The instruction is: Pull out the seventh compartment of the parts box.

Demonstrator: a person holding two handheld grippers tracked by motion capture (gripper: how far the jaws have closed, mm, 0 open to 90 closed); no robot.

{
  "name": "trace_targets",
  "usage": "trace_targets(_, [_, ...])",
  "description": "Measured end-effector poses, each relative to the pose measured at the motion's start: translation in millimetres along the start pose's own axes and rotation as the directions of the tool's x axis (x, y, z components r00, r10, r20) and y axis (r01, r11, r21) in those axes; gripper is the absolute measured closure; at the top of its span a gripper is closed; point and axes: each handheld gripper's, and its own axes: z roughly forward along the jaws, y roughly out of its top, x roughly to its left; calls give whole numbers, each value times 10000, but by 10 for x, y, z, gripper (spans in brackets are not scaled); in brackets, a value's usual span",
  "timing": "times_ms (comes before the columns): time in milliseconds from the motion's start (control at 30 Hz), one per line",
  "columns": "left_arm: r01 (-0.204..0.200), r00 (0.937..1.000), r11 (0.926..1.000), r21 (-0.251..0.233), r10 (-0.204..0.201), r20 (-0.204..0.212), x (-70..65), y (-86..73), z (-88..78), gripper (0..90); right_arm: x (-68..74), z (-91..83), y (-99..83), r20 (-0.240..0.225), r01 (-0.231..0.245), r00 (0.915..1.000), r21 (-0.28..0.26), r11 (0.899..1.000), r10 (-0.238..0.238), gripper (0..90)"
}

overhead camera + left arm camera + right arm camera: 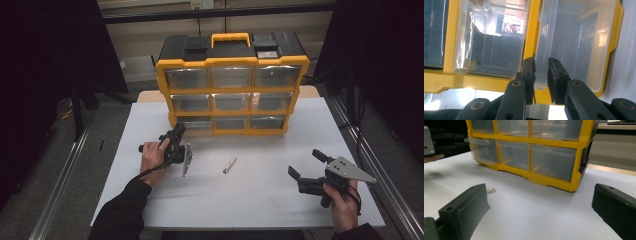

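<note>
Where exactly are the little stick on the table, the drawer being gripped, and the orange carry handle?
little stick (230,164), high view, middle of its length.
bottom-left drawer (574,45), left gripper view, its clear front wall.
carry handle (230,37), high view, top bar.
left gripper (541,72), left gripper view, between its fingertips, clamped on the drawer's edge.

No legible txt, labels or nos. anywhere.
</note>
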Motion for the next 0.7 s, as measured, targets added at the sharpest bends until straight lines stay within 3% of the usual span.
trace_targets(33, [-343, 9994, 9989, 323, 344, -20, 22, 9, -37, 770, 0, 0, 0, -1, 1, 10000, 3, 10000, -1, 0])
trace_targets(100, [-346, 9992, 9992, 217, 341, 212, 23, 5, -31, 770, -1, -1, 0, -3, -5, 10000, 10, 10000, 5, 0])
trace_targets(200, [-388, 9991, 9988, 283, 383, 162, 22, 9, -52, 770, 1, 1, 0, -37, 22, 10000, 25, 10000, -22, 0])
trace_targets(233, [-125, 9999, 9999, -9, 125, 37, 6, 5, -35, 770, 1, 2, 0, -54, 41, 10000, 34, 10000, -41, 0])
trace_targets(267, [-314, 9995, 9990, 325, 313, 54, 20, 13, -70, 770, 0, 0, 0, -73, 53, 10000, 56, 10000, -53, 0])
trace_targets(433, [-376, 9991, 9991, 182, 372, 216, 23, 18, -77, 771, -3, -4, -1, 19, -10, 10000, 17, 10000, 10, 0])
trace_targets(467, [-110, 9996, 9999, 2, 110, 267, 12, 18, -72, 771, -2, -5, 1, 10, -8, 10000, 10, 10000, 8, 0])
trace_targets(500, [-110, 9996, 9999, 2, 110, 267, 12, 18, -72, 771, -2, -5, 1, 10, -8, 10000, 10, 10000, 8, 0])
trace_targets(533, [-433, 9988, 9985, 325, 426, 243, 27, 22, -101, 771, -1, -2, 0, -11, 6, 10000, 6, 10000, -6, 0])
trace_targets(567, [-39, 10000, 10000, -12, 39, 6, -1, 15, -96, 771, 3, -1, 1, -29, 13, 10000, 18, 10000, -13, 0])
trace_targets(600, [-39, 10000, 10000, -12, 39, 6, -1, 15, -96, 771, 3, -1, 1, -29, 13, 10000, 18, 10000, -13, 0])
trace_targets(633, [-540, 9983, 9982, 250, 534, 234, 33, 28, -126, 771, 2, -2, 1, -46, 2, 10000, 6, 10000, -2, 0])
trace_targets(667, [-461, 9989, 9989, 105, 460, 62, 26, 21, -127, 771, 2, -2, 1, -46, 2, 10000, 6, 10000, -2, 0])
trace_targets(700, [-40, 10000, 10000, -88, 40, -19, -1, 26, -126, 772, 1, -3, 0, -19, -8, 10000, 1, 10000, 8, 0])
